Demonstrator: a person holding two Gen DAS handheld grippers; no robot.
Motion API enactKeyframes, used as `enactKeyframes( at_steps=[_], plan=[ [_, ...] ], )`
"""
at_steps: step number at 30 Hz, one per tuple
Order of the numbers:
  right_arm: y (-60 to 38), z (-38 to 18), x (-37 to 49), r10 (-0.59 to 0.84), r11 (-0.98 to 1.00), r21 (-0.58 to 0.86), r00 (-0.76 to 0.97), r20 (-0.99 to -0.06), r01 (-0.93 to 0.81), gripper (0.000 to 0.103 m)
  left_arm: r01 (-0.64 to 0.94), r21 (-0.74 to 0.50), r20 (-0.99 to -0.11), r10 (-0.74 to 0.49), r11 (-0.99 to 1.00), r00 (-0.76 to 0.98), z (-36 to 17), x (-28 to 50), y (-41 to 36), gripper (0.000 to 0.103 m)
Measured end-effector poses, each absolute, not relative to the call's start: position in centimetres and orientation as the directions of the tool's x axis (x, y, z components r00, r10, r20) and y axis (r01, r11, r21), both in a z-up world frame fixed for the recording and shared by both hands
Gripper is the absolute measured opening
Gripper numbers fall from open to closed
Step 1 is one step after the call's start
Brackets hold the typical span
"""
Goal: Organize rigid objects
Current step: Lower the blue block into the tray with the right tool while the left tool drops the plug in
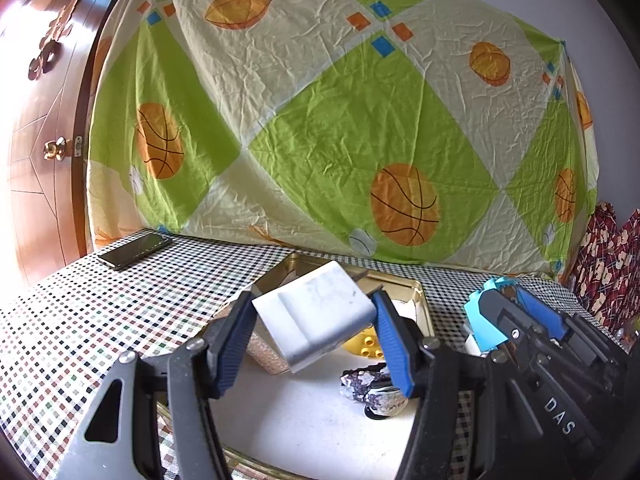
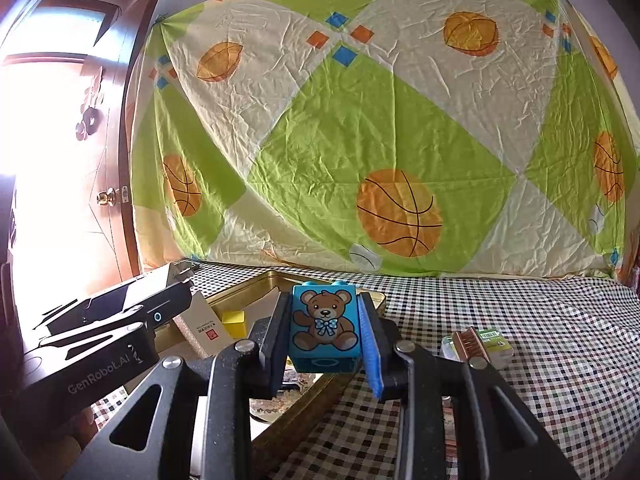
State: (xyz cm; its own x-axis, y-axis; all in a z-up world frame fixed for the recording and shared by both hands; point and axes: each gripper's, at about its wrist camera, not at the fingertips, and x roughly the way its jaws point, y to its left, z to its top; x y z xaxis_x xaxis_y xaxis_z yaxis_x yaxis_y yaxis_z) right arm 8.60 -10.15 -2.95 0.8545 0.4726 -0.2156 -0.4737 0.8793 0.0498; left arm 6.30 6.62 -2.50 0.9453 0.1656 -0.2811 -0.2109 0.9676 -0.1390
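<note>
Left gripper (image 1: pixel 316 334): nearest to us in the left wrist view; we clamp a white rectangular block (image 1: pixel 316 316) between the pads, tilted, held in the air above the tray.
Right gripper (image 2: pixel 324 328): nearest in the right wrist view; we grip a blue toy brick with a teddy bear picture (image 2: pixel 323 322), upright, raised over the tray's near right edge.
Step in hand: we judge that both hands are carrying one item each toward the gold metal tray (image 1: pixel 420 300), with nothing set down yet.
Next move: we think each piece needs lowering onto a bare patch of the tray floor, then the jaws must part; the two tools are close together, so they need room.
Inside the tray: one purple-grey rock (image 1: pixel 366 386), one yellow studded brick (image 1: pixel 362 346), one small yellow cube (image 2: pixel 233 322) and one beige box with a red stamp (image 2: pixel 202 326).
On the table: a checked cloth (image 1: pixel 100 320) covers it; one green-backed brush (image 2: pixel 478 344) lies to the right, outside the tray.
Farther left: one dark smartphone (image 1: pixel 134 250) near the back edge.
Behind: one hanging bedsheet printed with basketballs (image 1: pixel 320 120), and one wooden door (image 1: pixel 40 140) at far left.
</note>
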Motion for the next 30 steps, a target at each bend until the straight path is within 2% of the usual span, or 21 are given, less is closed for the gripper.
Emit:
enactKeyframes(
  at_steps=[16,30],
  plan=[
    [-8.8,-3.1,9.2,0.492,0.867,0.046,0.837,-0.24,-0.496,0.034,-0.223,-0.132,-0.318,0.172,0.966,0.932,-2.8,6.9,8.1,0.06],
    [-8.3,-3.5,10.2,0.507,0.857,0.064,0.817,-0.276,-0.511,0.034,-0.211,-0.125,-0.386,0.148,0.969,0.911,-3.6,8.3,8.9,0.06]
  ],
)
